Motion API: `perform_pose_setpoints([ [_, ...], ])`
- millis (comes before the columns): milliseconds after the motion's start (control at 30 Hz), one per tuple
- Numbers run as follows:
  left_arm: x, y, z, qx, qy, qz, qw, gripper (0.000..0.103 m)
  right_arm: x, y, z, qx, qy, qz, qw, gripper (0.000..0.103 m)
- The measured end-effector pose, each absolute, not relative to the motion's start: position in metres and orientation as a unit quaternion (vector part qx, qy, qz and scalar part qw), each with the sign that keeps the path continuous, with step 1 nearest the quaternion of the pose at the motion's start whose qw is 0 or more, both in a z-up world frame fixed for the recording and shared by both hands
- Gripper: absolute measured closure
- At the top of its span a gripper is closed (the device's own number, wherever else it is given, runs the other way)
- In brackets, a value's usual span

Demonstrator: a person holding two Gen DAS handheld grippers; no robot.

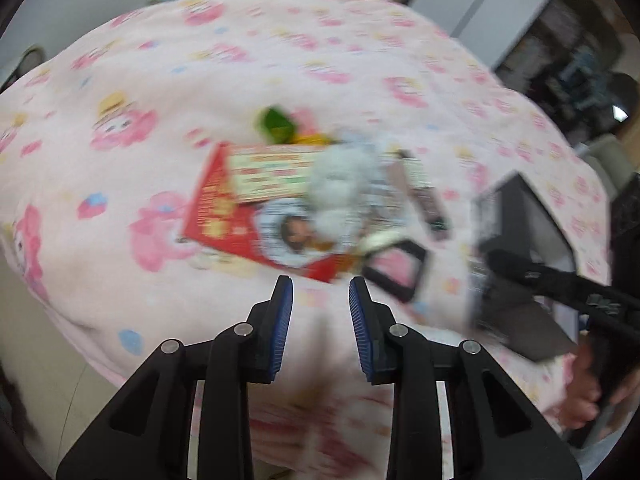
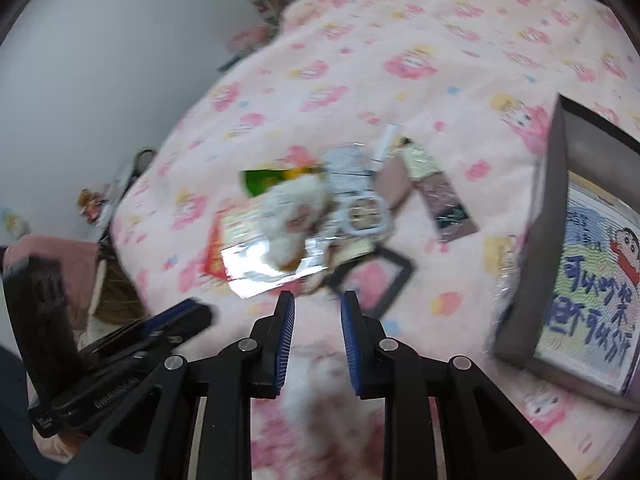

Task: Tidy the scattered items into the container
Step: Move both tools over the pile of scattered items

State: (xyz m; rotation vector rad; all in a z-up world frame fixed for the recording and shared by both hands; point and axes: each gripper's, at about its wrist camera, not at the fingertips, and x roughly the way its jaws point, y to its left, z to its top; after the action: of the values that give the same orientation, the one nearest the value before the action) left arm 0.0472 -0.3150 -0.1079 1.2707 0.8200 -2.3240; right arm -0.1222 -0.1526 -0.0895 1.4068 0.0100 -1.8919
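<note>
Heaped mid-blanket on fleecy pink cartoon blanket (image 1: 168, 60): fluffy white plush toy (image 1: 340, 184), glossy red packet (image 1: 216, 204), flat black-framed compact (image 1: 396, 268). Boxy grey container (image 2: 552, 240) just right. Left gripper (image 1: 320, 284) parted, empty; right gripper (image 2: 317, 298) closed, empty.

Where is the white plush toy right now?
In both wrist views the white plush toy lies mid-pile on the pink blanket, overlapping the red packet.

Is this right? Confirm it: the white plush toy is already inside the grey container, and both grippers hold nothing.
Wrong on the toy. The right wrist view shows the white plush toy lying on the pile on the pink blanket, apart from the grey container. Both grippers hold nothing.
</note>
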Motion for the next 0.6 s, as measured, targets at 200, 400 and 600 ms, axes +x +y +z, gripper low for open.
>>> perform_pose_setpoints([
  [200,0.052,-0.359,-0.134,0.452,0.298,-0.796,0.271,0.074,-0.134,-0.186,-0.111,0.56,0.084,-0.734,0.375,0.08],
  [400,0.049,-0.389,-0.155,0.44,0.333,-0.778,0.3,0.074,-0.14,-0.206,-0.131,0.579,0.089,-0.713,0.386,0.08],
  [600,0.038,-0.393,-0.168,0.448,0.349,-0.774,0.278,0.074,-0.136,-0.216,-0.136,0.579,0.094,-0.713,0.384,0.079],
])
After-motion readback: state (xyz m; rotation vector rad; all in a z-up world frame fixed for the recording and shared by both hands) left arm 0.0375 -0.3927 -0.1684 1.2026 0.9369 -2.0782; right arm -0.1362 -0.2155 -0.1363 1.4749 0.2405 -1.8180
